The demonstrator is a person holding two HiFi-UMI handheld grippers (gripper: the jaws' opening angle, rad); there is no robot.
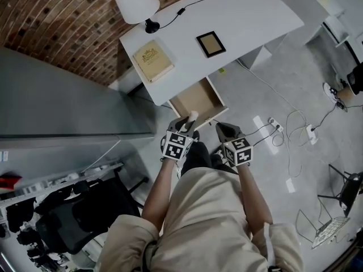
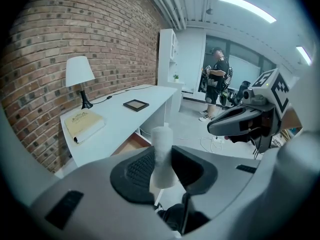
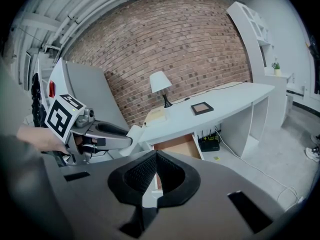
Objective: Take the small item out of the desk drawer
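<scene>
One small white item (image 2: 162, 143) stood upright, grasped by the left gripper (image 2: 161, 163), long axis vertical, narrower end pointed up, right gripper (image 3: 154, 160) was clenched empty, drawer (image 1: 197, 100) hung open

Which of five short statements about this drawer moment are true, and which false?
The left claw is shut on a small white bottle. True.
The desk drawer is closed. False: it stands pulled open.
The right claw grips something. False: its jaws are together, empty.
A tan book lies on the desk near the lamp. True.
The picture frame lies in the drawer. False: it lies on the desk.
</scene>
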